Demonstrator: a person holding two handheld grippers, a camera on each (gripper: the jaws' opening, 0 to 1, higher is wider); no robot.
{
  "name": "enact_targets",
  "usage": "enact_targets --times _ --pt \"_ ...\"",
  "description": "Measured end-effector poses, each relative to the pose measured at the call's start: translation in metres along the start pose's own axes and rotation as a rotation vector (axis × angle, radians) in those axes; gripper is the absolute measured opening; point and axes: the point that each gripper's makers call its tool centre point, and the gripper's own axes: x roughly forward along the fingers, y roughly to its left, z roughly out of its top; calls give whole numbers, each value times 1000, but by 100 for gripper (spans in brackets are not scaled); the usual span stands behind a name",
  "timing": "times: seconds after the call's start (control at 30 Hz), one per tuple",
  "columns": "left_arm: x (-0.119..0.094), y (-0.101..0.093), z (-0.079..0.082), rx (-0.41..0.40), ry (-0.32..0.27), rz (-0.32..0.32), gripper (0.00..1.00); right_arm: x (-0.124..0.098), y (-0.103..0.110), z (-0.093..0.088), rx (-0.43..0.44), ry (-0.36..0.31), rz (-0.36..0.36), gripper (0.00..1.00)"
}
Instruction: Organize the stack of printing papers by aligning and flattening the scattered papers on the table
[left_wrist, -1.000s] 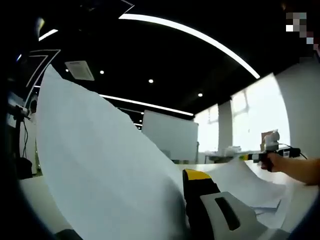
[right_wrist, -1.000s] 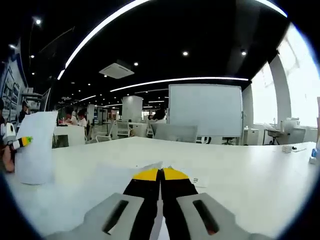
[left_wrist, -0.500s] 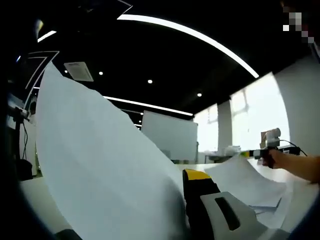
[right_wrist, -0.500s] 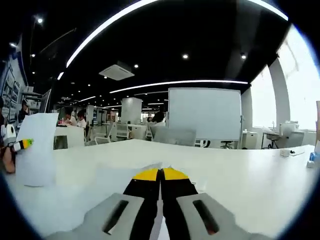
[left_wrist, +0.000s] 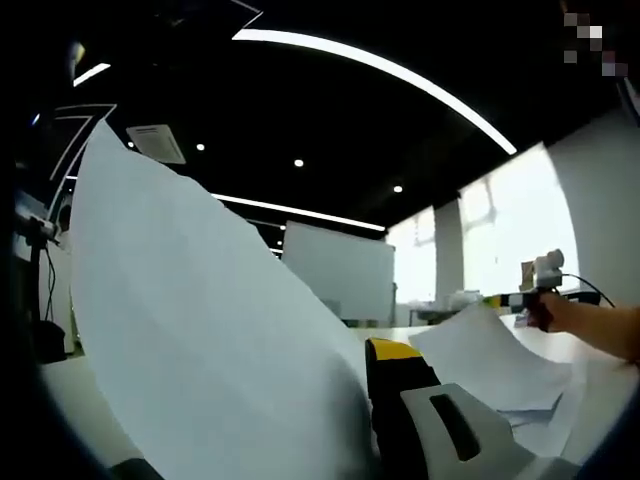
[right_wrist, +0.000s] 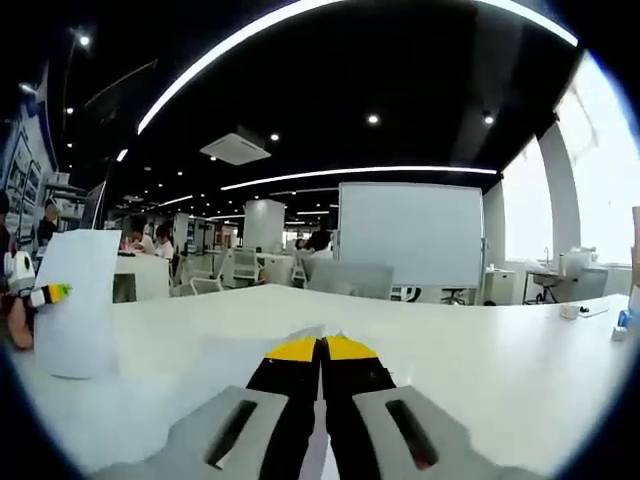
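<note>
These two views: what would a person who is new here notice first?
In the left gripper view, a big white paper sheet stands up and curves, held by the left claw. In the right gripper view, the right claw is shut on another sheet above the white table, with a whiteboard behind.

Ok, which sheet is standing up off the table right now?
The sheet in the left tool, which rises tall. The right tool pinches a sheet lying nearly flat on the table.
</note>
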Motion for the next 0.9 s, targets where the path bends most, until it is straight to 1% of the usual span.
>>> enact_targets --times 0.17,0.37,0.5,0.6,0.7,0.73,0.9 --pt "0 -1 0 13 2 -1 22 -1 1 3 -9 -3 2 0" --pt "1 -2 -1 17 5 -4 22 -5 3 10 -14 -18 2 0" --pt "1 -3 0 17 4 -4 22 -8 6 19 -18 -35 5 0" --pt "1 -3 0 18 4 -5 22 -10 10 28 -28 -54 7 0" --pt "1 -3 0 17 4 -5 22 -10 10 29 -29 -57 7 0" --pt "1 -3 0 17 4 -5 22 -13 14 39 -36 -80 9 0" --pt "0 -3 1 17 3 -6 22 -15 19 52 -48 -102 16 0"
